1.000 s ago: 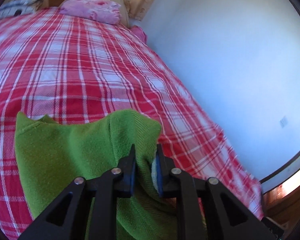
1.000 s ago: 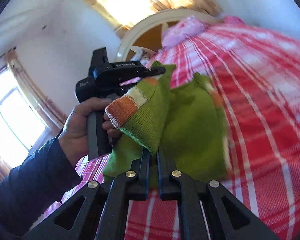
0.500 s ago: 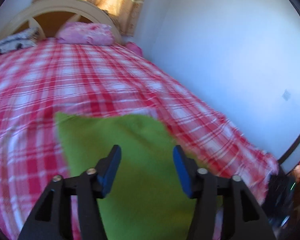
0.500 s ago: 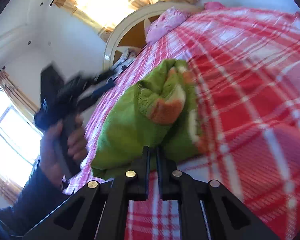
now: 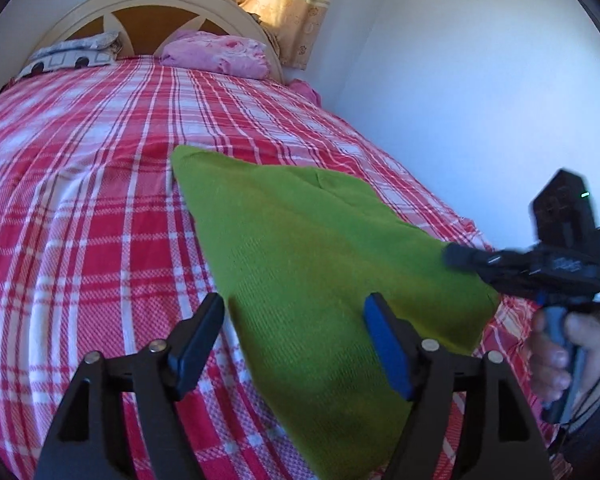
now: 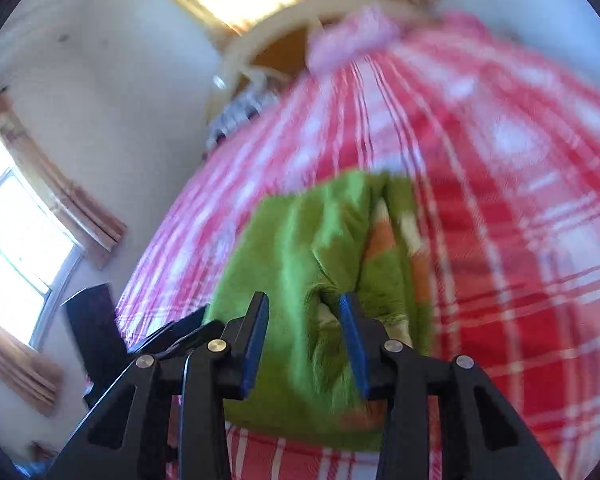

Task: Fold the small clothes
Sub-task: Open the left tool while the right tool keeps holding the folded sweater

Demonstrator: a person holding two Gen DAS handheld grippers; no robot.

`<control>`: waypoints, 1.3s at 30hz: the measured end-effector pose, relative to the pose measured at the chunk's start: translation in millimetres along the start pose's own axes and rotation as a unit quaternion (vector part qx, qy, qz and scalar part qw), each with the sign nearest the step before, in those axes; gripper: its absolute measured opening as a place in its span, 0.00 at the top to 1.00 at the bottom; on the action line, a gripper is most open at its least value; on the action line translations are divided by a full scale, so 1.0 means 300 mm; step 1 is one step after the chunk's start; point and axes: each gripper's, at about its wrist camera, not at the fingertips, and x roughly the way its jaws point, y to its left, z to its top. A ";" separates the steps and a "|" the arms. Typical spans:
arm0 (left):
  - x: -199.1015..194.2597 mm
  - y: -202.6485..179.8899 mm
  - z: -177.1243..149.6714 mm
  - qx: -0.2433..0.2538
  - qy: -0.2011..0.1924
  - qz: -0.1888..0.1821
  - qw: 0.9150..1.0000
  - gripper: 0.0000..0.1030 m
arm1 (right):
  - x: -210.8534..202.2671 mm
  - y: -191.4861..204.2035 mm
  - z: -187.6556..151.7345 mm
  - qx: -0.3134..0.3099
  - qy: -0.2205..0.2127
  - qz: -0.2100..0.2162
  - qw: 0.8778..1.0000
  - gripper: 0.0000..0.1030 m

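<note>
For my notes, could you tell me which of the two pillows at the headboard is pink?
The pink pillow lies nearer the wall; the other pillow beside it is grey-and-white patterned.

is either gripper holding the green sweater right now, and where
Nothing is held. Both the left gripper and right gripper have just been opening their jaws; the green sweater lies free on the bed.

Bare plaid bedspread left of green sweater, wall close right
</note>
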 end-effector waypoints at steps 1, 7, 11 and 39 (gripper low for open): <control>-0.001 0.006 -0.012 -0.004 0.000 -0.006 1.000 0.27 | 0.009 -0.004 -0.006 -0.001 -0.004 -0.011 1.000 0.88; 0.008 -0.001 -0.045 0.004 0.011 -0.022 1.000 0.13 | -0.087 0.009 -0.103 -0.029 -0.054 -0.061 0.996 0.89; 0.053 0.014 -0.052 -0.007 0.043 -0.026 0.999 0.13 | -0.036 -0.068 -0.108 -0.004 -0.023 -0.063 0.998 0.78; 0.068 -0.007 -0.071 0.005 0.057 -0.007 0.998 0.00 | 0.111 -0.112 0.214 -0.035 -0.014 -0.149 0.988 0.87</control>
